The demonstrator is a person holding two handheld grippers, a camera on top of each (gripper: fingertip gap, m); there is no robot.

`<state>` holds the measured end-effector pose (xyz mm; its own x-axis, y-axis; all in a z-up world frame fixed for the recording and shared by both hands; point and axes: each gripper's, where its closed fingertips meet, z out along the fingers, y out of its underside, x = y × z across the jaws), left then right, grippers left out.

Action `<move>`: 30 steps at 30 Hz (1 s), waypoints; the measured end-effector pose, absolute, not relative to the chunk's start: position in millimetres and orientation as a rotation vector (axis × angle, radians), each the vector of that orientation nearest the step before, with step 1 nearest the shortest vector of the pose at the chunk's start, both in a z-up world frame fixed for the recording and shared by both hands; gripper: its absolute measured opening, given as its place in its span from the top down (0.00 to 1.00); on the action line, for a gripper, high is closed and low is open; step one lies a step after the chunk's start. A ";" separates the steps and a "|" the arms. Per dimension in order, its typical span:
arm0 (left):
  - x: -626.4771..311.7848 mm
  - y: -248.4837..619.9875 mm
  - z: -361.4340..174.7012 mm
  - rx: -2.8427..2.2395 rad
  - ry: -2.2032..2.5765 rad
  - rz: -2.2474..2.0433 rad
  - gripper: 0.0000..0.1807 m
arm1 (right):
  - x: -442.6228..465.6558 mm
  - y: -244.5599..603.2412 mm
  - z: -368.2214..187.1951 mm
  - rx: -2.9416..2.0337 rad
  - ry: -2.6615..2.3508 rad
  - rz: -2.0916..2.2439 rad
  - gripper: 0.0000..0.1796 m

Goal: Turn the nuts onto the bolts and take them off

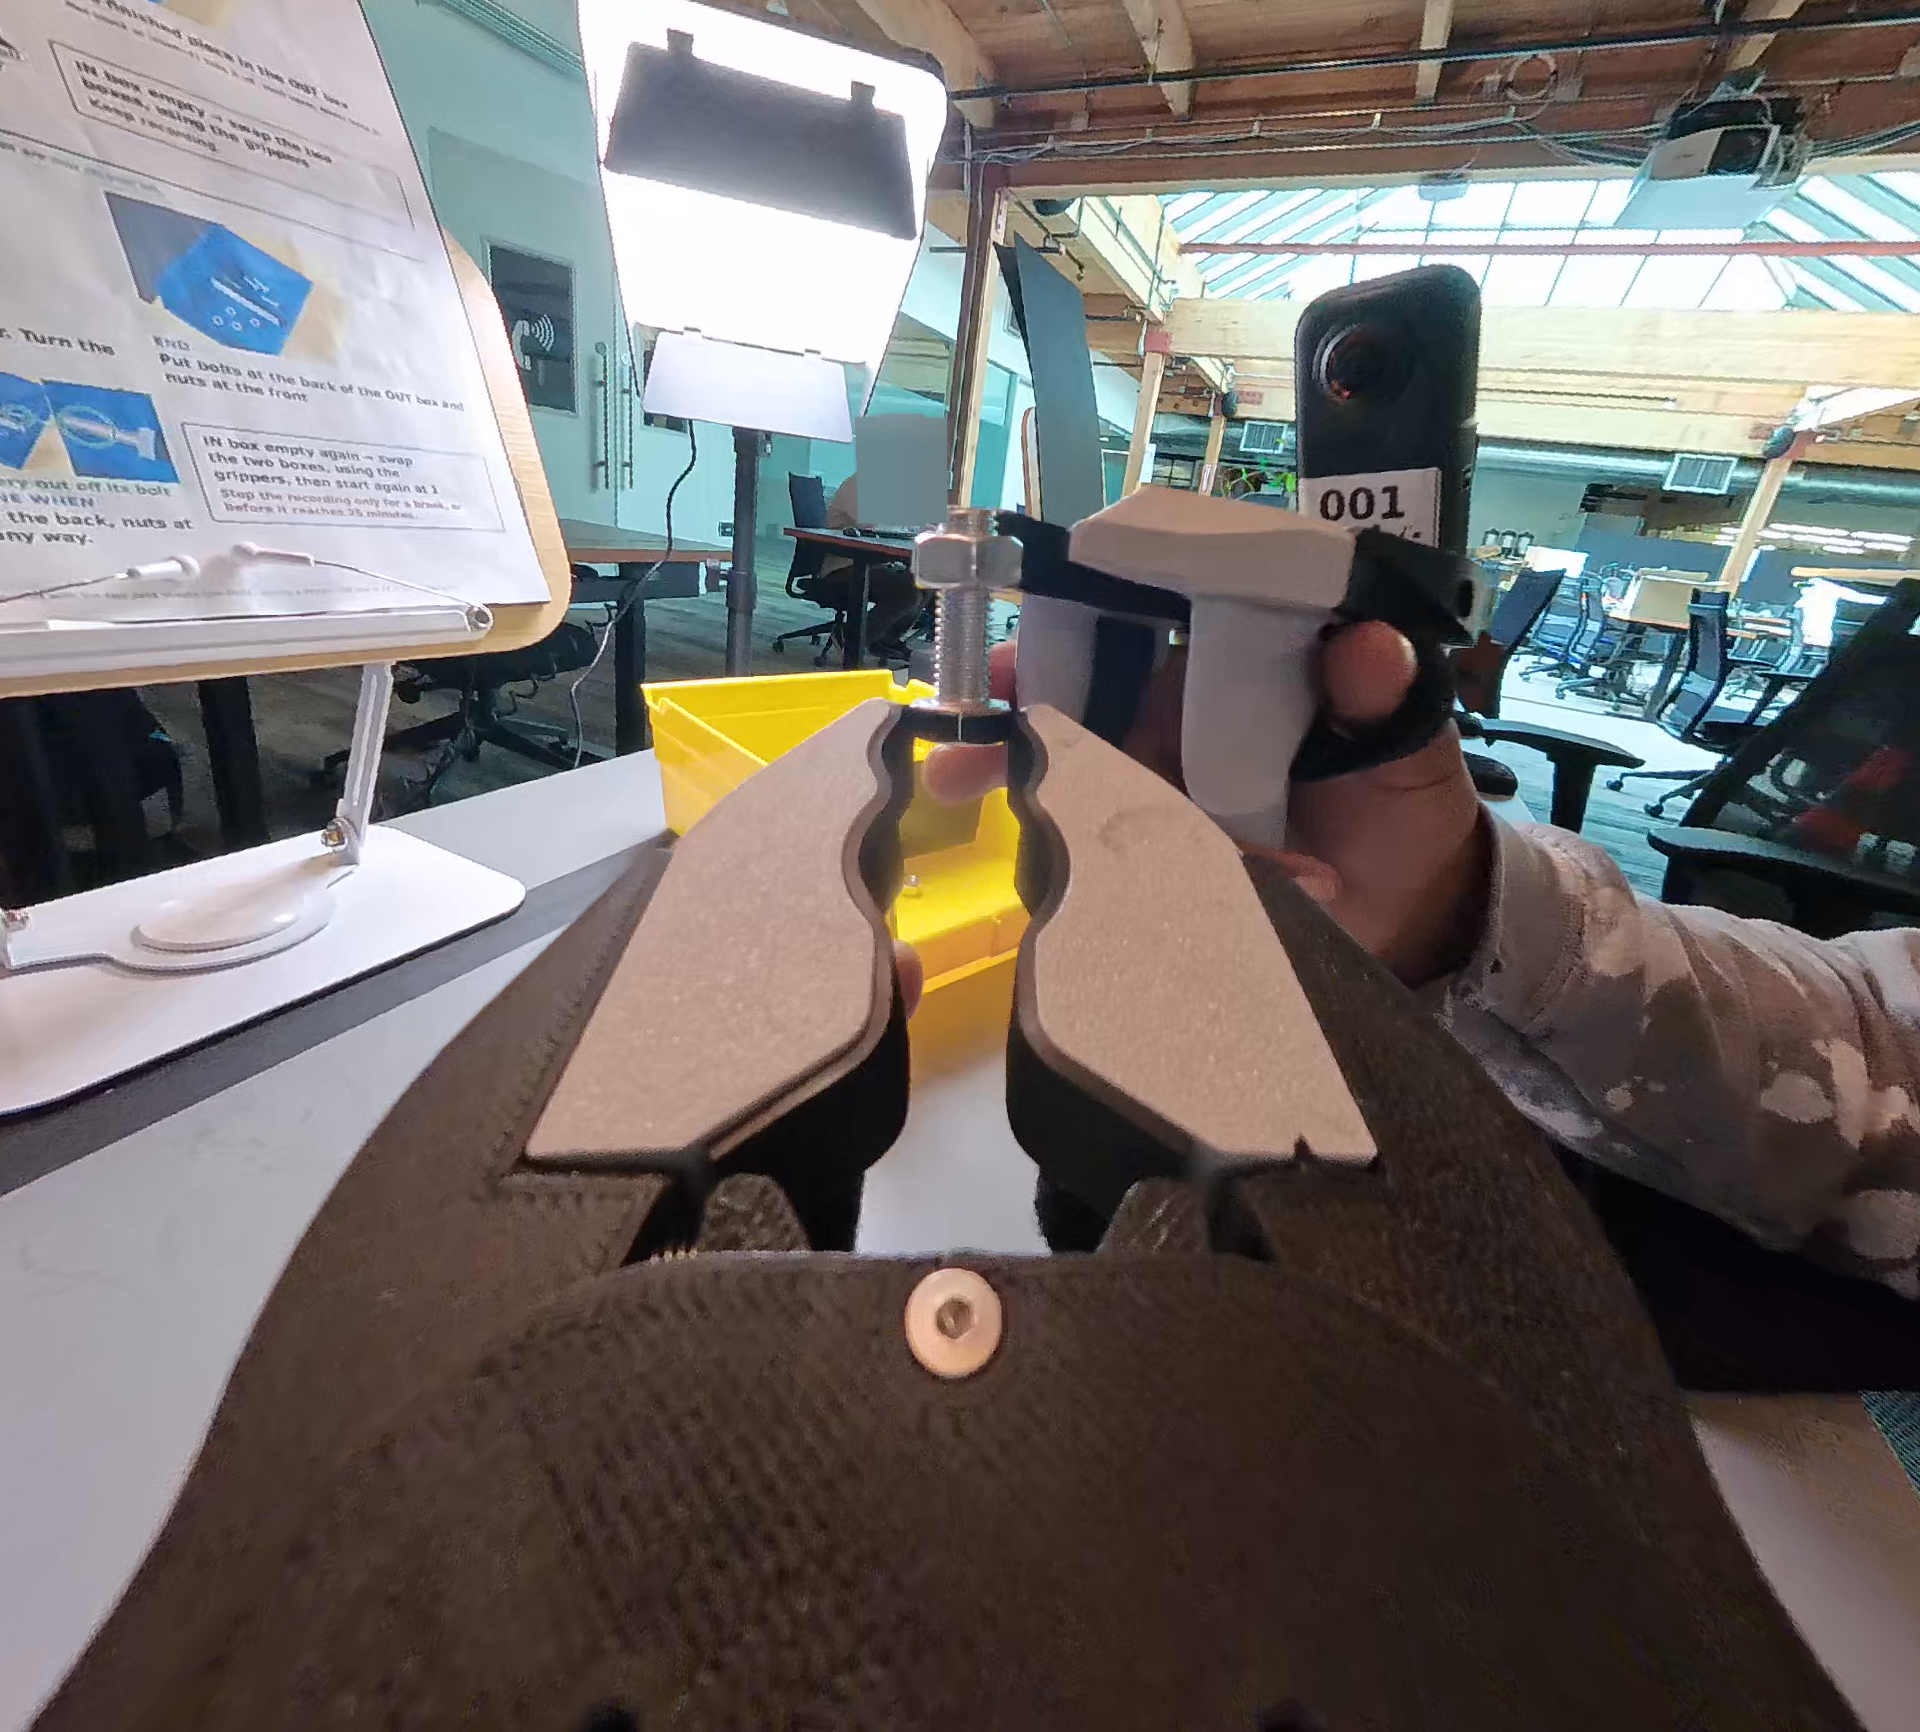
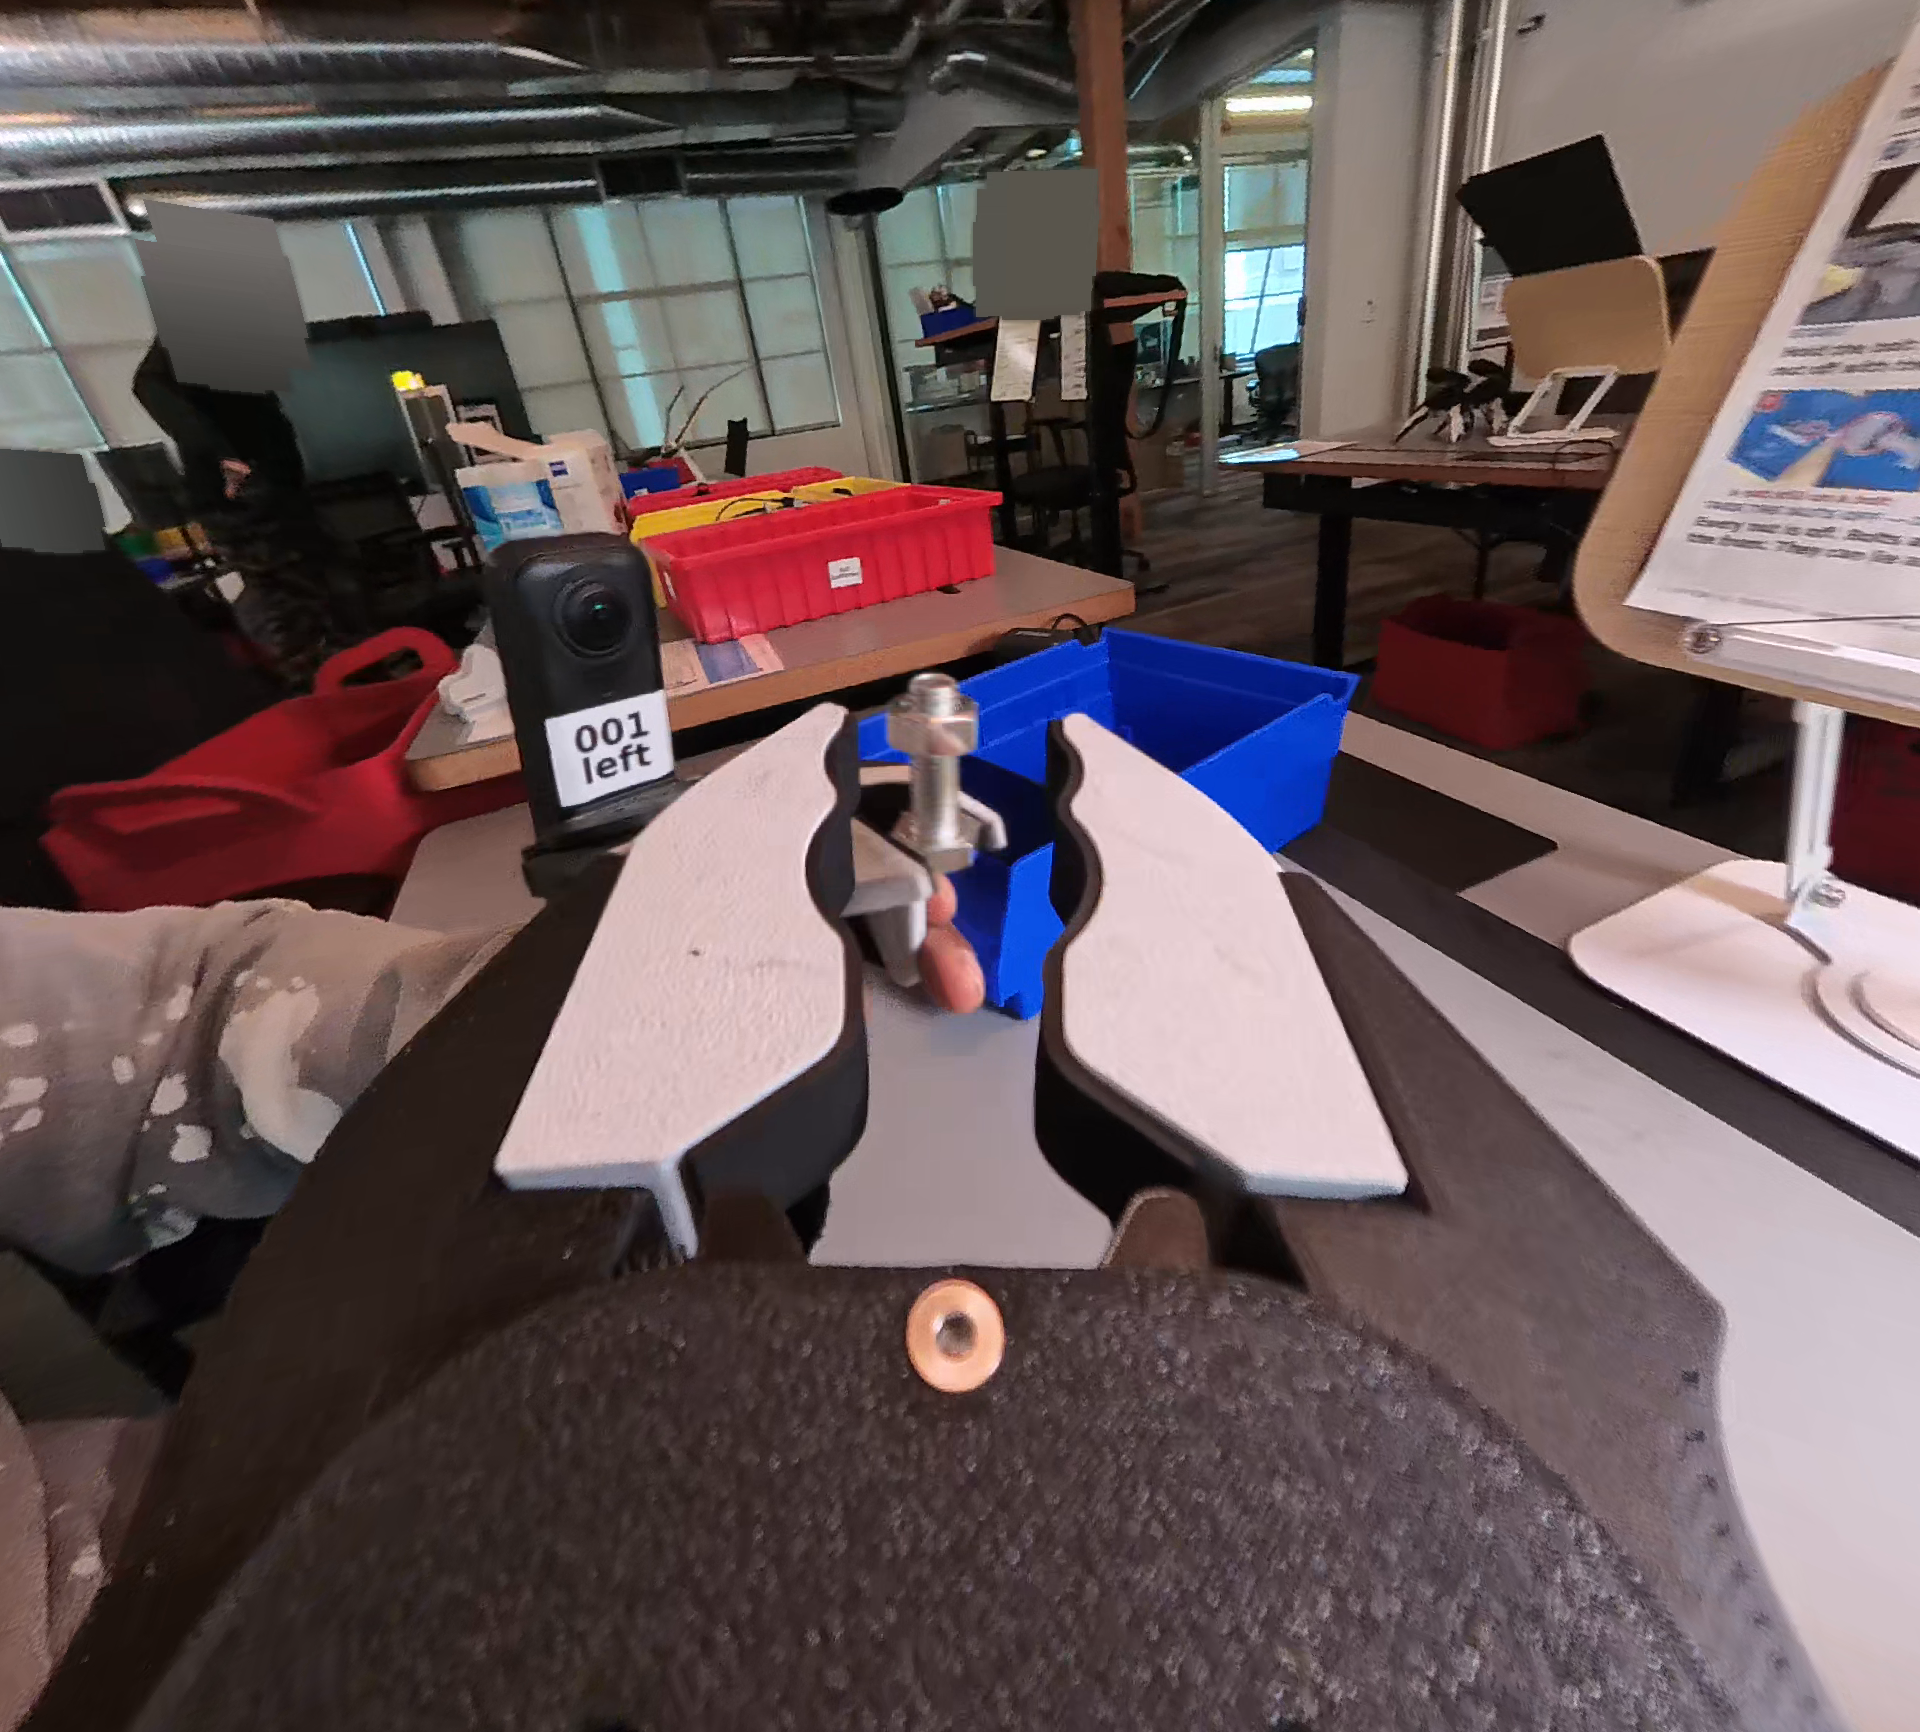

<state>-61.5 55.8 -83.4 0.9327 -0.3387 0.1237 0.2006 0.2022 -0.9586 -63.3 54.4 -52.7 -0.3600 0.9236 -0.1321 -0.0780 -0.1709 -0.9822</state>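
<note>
Left wrist view shows the left gripper [image 1: 958, 726], its grey textured fingers with black rubbery inner edges clamped on the head of a silver threaded steel bolt [image 1: 961, 643] that stands upright above the fingertips, over a yellow plastic bin [image 1: 727, 747]. A silver hexagonal steel nut [image 1: 966, 558] sits near the top of the thread, with the right gripper's black tips touching or just beside it in that view. Right wrist view shows the right gripper [image 2: 951, 752] with its fingers apart and the nut between the tips, not clearly pinched, a blue plastic bin [image 2: 1226, 726] behind. Bolt and nut look small, dense, rigid and smooth, so probably slippery; the nut's flat faces seem the surest hold, the ridged thread the poorest.
</note>
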 end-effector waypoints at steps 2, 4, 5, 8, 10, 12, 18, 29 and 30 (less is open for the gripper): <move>-58.2 55.8 -83.9 -1.316 0.132 -0.379 0.90 | -65.7 52.0 -56.0 -1.052 -1.321 1.625 0.81; -58.7 55.0 -82.2 -1.312 0.125 -0.380 0.90 | -65.8 60.8 -56.6 -1.071 -1.294 1.640 0.83; -60.1 53.4 -80.2 -1.295 0.124 -0.398 0.90 | -66.3 71.4 -57.3 -1.117 -1.251 1.628 0.94; -60.0 51.5 -76.7 -1.290 0.138 -0.382 0.90 | -63.6 81.4 -56.4 -1.112 -1.229 1.610 0.90; -59.3 52.5 -78.7 -1.295 0.137 -0.387 0.90 | -62.5 69.8 -53.2 -1.076 -1.259 1.644 0.85; -58.2 53.9 -82.0 -1.302 0.137 -0.391 0.90 | -62.6 54.8 -52.6 -1.042 -1.302 1.669 0.82; -59.4 49.8 -76.7 -1.268 0.137 -0.427 0.90 | -64.4 75.8 -53.2 -1.099 -1.226 1.611 0.95; -49.0 52.2 -82.5 -1.286 0.176 -0.449 0.90 | -61.7 45.6 -53.1 -1.006 -1.349 1.691 0.86; -47.0 52.7 -83.8 -1.292 0.183 -0.458 0.90 | -60.9 47.1 -53.1 -1.002 -1.348 1.687 0.89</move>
<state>-47.0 52.7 -83.8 0.8967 -0.4256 0.1217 0.2248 0.2009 -0.9535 -60.9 47.1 -53.1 -0.4186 0.8996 -0.1243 -0.0778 -0.1719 -0.9820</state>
